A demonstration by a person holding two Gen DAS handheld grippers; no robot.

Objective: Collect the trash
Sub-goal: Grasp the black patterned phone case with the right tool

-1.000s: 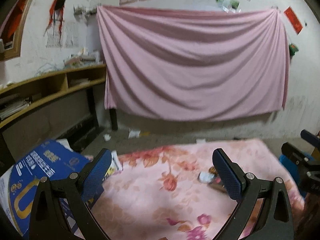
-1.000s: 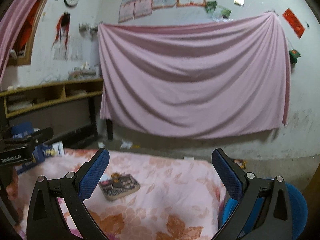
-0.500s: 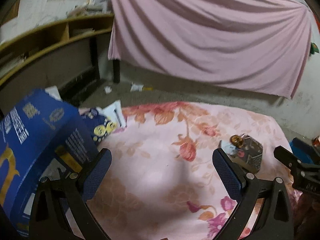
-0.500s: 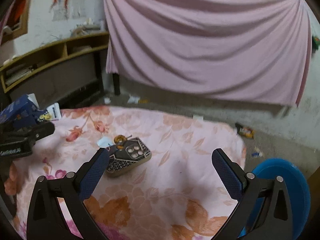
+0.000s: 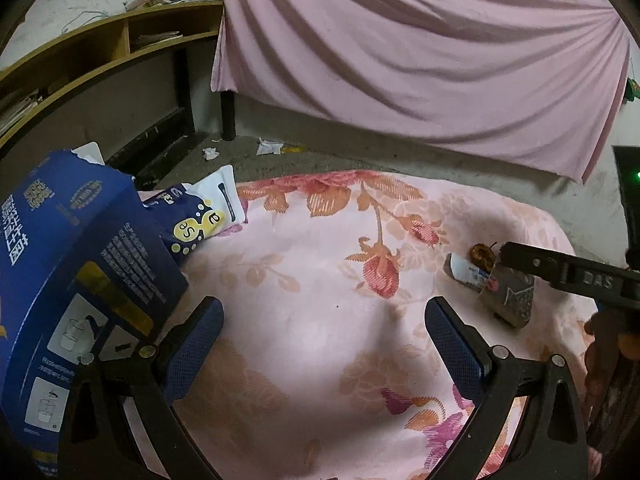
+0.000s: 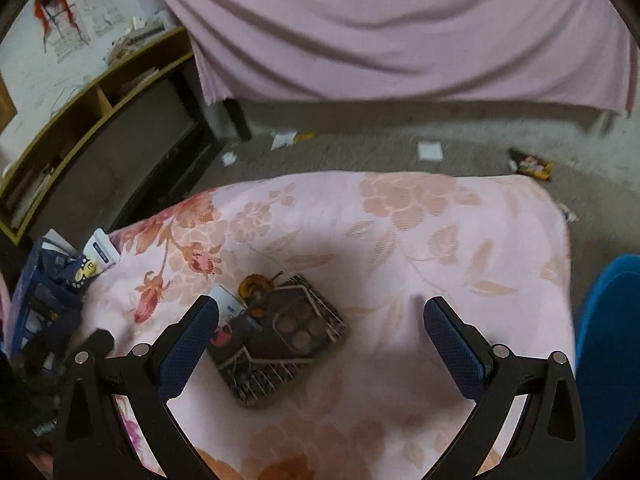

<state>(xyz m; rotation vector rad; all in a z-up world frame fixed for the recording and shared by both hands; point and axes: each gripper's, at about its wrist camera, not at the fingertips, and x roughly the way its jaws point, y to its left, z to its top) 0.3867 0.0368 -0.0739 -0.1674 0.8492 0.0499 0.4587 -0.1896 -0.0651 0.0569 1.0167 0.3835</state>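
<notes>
- Right claw, spread wide and empty, hangs over the dark patterned packet at lower centre on the flowered bench, apparently lining up a pick.
- Left claw, also spread, holds nothing.
- Blue bin at right edge, likely for trash.

Left claw spread wide, right claw likewise, both empty

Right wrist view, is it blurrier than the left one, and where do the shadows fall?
Right wrist view: yes, the floor litter and drape smear with motion blur; a dark shadow lies around the packet. Left wrist view: sharper, with a soft shadow on the cloth between the claw fingers; both views bend at the edges.
</notes>
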